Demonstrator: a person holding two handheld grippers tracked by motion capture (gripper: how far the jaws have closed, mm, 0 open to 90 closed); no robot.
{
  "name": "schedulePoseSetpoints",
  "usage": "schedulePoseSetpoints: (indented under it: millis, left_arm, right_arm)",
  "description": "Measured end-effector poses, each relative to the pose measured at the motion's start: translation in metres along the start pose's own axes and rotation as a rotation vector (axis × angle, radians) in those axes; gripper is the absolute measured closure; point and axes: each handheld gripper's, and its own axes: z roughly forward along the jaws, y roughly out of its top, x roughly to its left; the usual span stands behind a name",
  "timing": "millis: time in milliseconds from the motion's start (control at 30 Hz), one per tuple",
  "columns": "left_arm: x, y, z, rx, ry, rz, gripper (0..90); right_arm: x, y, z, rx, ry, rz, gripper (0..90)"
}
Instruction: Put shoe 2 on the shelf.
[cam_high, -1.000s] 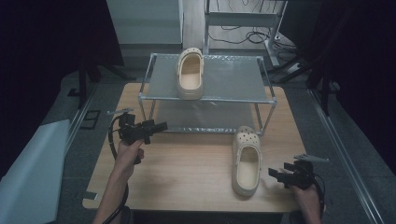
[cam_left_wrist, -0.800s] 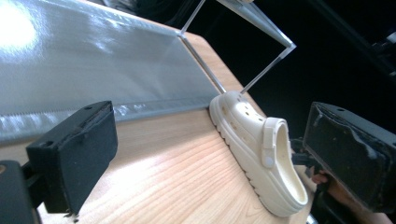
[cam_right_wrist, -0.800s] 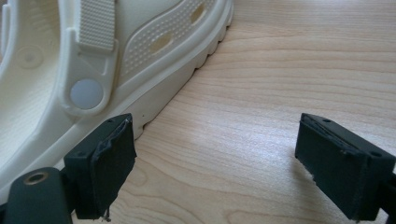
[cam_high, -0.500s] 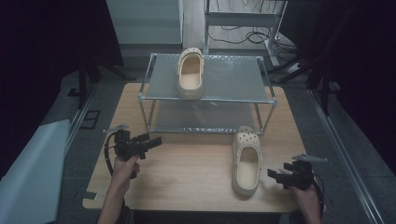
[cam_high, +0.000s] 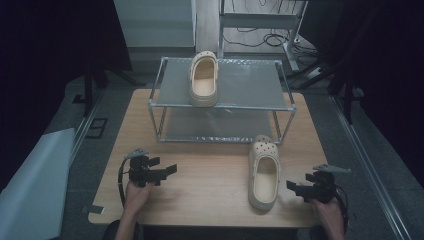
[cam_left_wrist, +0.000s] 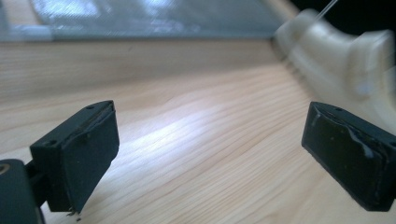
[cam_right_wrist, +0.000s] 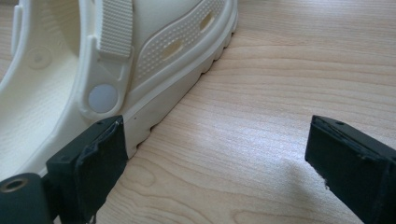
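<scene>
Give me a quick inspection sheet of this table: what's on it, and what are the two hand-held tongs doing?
Surface: pale wooden table, bare grain.
Job's things: cream foam clog on the table; matching clog on the metal-framed two-tier rack.
Clutter: nothing seen.
Grippers: left tongs open, empty; right tongs open beside the table clog, holding nothing.
Cables: black cable at the left tongs; loose wires behind the rack.
Surroundings: dark room, grey floor.

1. Bare table (cam_high: 210, 187) lies open between my left gripper (cam_high: 167, 170) and the clog (cam_high: 263, 172).
2. That clog sits just beside my right gripper (cam_high: 292, 186), blocking its left.
3. The rack (cam_high: 220, 105) walls off the table's far half.
</scene>
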Motion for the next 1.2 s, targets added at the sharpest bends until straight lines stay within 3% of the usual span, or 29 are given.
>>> schedulePoseSetpoints:
  millis: [33,67,100,167,333,567,733,833,867,967,1100,1200]
  left_arm:
    - [-0.001,-0.002,0.002,0.016,0.027,0.016,4.1]
    - [-0.002,-0.004,0.005,0.042,0.085,0.049,4.4]
    - [-0.002,-0.004,0.005,0.042,0.085,0.049,4.5]
    - [-0.004,-0.006,0.008,0.075,0.144,0.08,4.6]
    - [-0.003,-0.008,0.01,0.095,0.204,0.1,3.8]
    - [-0.001,-0.008,0.01,0.092,0.217,0.091,2.1]
    - [-0.002,-0.008,0.014,0.111,0.25,0.1,1.2]
    - [-0.003,-0.009,0.016,0.118,0.252,0.104,1.1]
    - [-0.003,-0.008,0.016,0.116,0.254,0.104,1.1]
    - [-0.004,-0.008,0.016,0.107,0.249,0.105,1.1]
    - [-0.004,-0.008,0.016,0.101,0.242,0.103,1.0]
    - [-0.005,-0.008,0.016,0.102,0.241,0.103,1.1]
  right_arm:
    - [0.0,0.0,0.0,-0.001,-0.001,-0.008,4.7]
    - [0.001,0.001,-0.001,0.0,0.0,-0.013,4.3]
    - [0.001,0.001,-0.001,0.0,0.0,-0.013,4.3]
    - [0.002,0.002,-0.002,0.002,0.001,-0.018,3.2]
    - [0.008,0.005,-0.005,-0.005,0.013,-0.036,2.8]
    - [0.028,0.016,-0.007,-0.03,0.08,-0.038,3.2]
    - [0.039,0.02,0.005,0.003,0.08,-0.059,6.0]
    - [0.046,0.021,0.017,0.031,0.059,-0.055,10.7]
    - [0.049,0.021,0.021,0.052,0.036,-0.075,12.7]
    - [0.049,0.021,0.024,0.072,0.009,-0.082,14.8]
    - [0.045,0.023,0.018,0.069,-0.047,-0.08,20.8]
    - [0.035,0.023,0.011,0.068,-0.089,-0.046,24.4]
